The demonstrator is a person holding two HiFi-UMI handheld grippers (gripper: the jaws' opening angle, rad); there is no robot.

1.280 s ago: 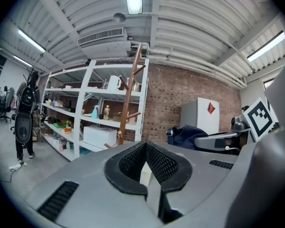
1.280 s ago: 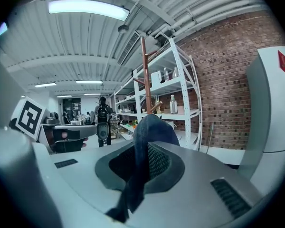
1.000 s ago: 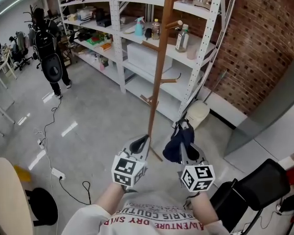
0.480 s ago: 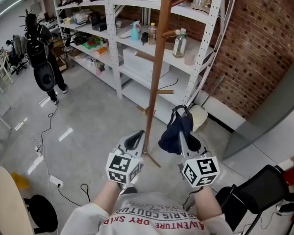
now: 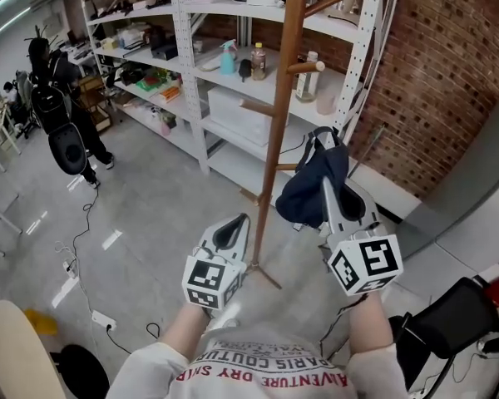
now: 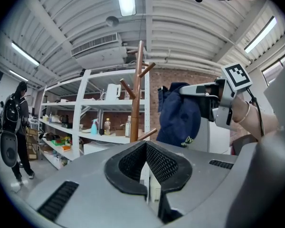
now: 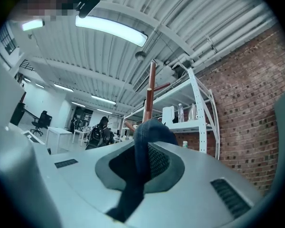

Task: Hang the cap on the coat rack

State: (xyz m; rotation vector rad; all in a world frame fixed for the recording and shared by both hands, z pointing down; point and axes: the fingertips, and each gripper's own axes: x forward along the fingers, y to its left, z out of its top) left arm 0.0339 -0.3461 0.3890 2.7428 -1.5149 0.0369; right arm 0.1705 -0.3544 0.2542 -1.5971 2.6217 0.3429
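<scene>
One navy cap (image 5: 309, 191) clamped in right gripper (image 5: 328, 183), just right of the one wooden coat rack (image 5: 276, 131). Left gripper (image 5: 231, 233) closed on nothing, near its pole.

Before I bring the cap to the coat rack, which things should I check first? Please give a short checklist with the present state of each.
1. Grip on the cap: the right gripper is shut on the fabric of the cap: ok.
2. The left gripper is out of the way: it is empty, with its jaws together, low beside the pole: ok.
3. A free peg: the peg on the coat rack, above the cap, is bare: ok.
4. The cap is at peg height: it hangs below that peg: not ok.
5. Which part of the cap would catch the peg: cannot tell.
</scene>
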